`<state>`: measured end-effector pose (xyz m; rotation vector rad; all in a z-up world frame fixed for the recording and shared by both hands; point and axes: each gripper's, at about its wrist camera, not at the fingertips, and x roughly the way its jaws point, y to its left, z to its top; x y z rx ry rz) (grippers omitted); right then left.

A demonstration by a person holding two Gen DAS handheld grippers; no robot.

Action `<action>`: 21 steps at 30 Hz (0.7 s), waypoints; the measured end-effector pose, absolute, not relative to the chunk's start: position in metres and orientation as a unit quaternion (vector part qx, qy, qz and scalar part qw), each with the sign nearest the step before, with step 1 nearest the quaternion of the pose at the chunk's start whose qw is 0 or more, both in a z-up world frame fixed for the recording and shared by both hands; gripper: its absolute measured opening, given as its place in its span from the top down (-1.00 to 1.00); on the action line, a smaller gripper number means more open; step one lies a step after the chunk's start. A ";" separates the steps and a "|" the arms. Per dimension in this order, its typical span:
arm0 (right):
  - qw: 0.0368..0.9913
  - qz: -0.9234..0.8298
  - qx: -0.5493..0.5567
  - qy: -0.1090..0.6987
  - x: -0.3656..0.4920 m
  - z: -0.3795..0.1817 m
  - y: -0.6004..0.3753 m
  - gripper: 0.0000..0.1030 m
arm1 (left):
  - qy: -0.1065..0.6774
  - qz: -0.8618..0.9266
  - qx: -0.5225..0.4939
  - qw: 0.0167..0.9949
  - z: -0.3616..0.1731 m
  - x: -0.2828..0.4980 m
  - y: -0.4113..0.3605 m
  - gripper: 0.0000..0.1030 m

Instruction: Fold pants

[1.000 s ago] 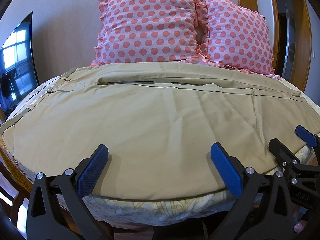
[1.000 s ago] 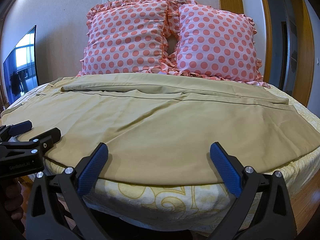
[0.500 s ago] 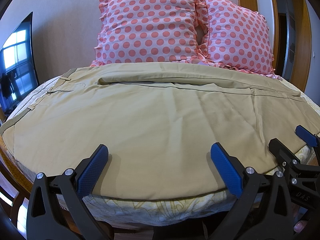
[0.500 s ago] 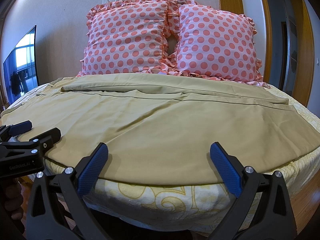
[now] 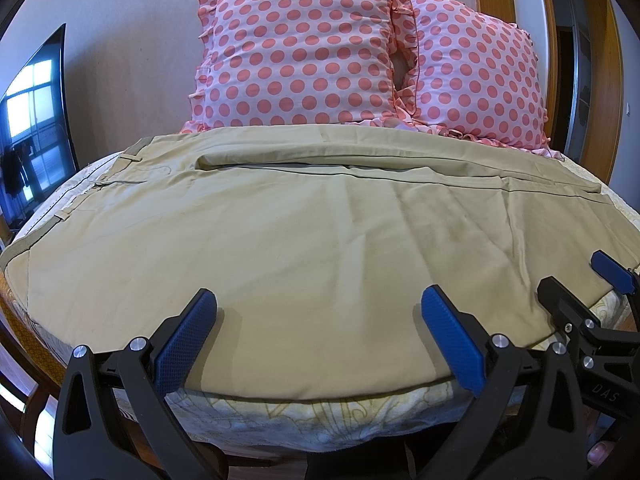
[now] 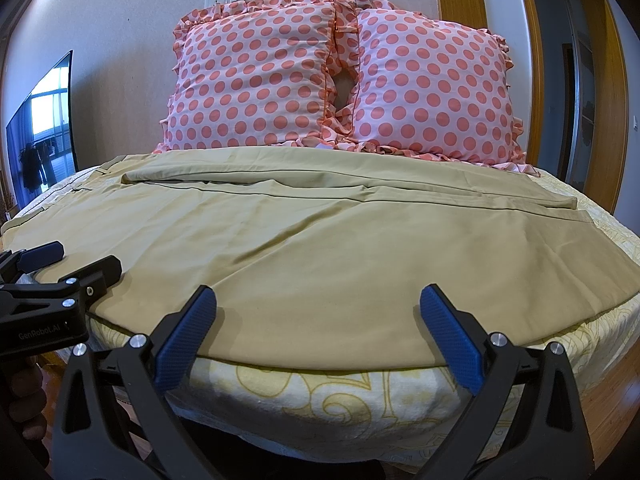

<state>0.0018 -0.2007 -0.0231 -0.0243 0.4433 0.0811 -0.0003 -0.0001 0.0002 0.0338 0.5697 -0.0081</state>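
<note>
jaws spread wide on both sides, nothing between them. the left gripper [image 5: 318, 332] hovers at 6 o'clock over the near hem of the pants [image 5: 304, 256], and the right gripper [image 6: 316, 332] does the same in its own view, blue ribbed pads [image 6: 186, 338] clear of the cloth. set against the frames a second back, nothing has budged: same pad spacing, same creases, same framing, both tools holding station.

the pants, smooth khaki cotton, lie spread flat across the bed [image 6: 340, 392], waistband and belt loops out at 9 o'clock, leg cuffs toward 3 o'clock, one leg lying as a long narrow band toward 12 o'clock. soft diagonal wrinkles run through the middle. under them is a cream quilted cover with yellow scroll print. two puffy pink pillows [image 6: 344, 76] with coral dots and ruffled edges lean on the wall at 12 o'clock. a dark glossy tv screen [image 5: 36, 128] sits at 9 o'clock.
</note>
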 end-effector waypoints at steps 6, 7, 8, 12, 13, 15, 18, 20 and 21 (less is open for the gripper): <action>0.975 0.040 -0.012 0.219 0.002 -0.023 -0.201 -0.97 | 0.281 -0.004 0.017 0.960 0.000 0.000 0.000 -0.97; 0.975 0.040 -0.012 0.219 0.001 -0.023 -0.201 -0.97 | 0.281 -0.004 0.017 0.960 0.000 0.000 0.000 -0.97; 0.975 0.040 -0.012 0.219 0.001 -0.023 -0.200 -0.97 | 0.281 -0.004 0.017 0.960 0.000 0.000 0.000 -0.97; 0.975 0.040 -0.012 0.219 0.001 -0.022 -0.200 -0.97 | 0.281 -0.004 0.017 0.960 0.000 0.000 0.000 -0.97; 0.975 0.040 -0.012 0.219 0.001 -0.023 -0.200 -0.97 | 0.281 -0.004 0.017 0.960 0.000 0.000 0.000 -0.97; 0.975 0.040 -0.012 0.219 0.001 -0.023 -0.200 -0.97 | 0.280 -0.004 0.017 0.960 0.000 0.000 0.000 -0.97; 0.975 0.040 -0.012 0.219 0.002 -0.023 -0.200 -0.97 | 0.280 -0.004 0.017 0.960 0.000 0.000 0.000 -0.97; 0.975 0.040 -0.011 0.219 0.002 -0.024 -0.200 -0.97 | 0.280 -0.004 0.017 0.960 0.000 0.000 0.000 -0.97; 0.975 0.040 -0.010 0.219 0.002 -0.024 -0.200 -0.97 | 0.281 -0.004 0.017 0.960 0.000 0.000 0.000 -0.97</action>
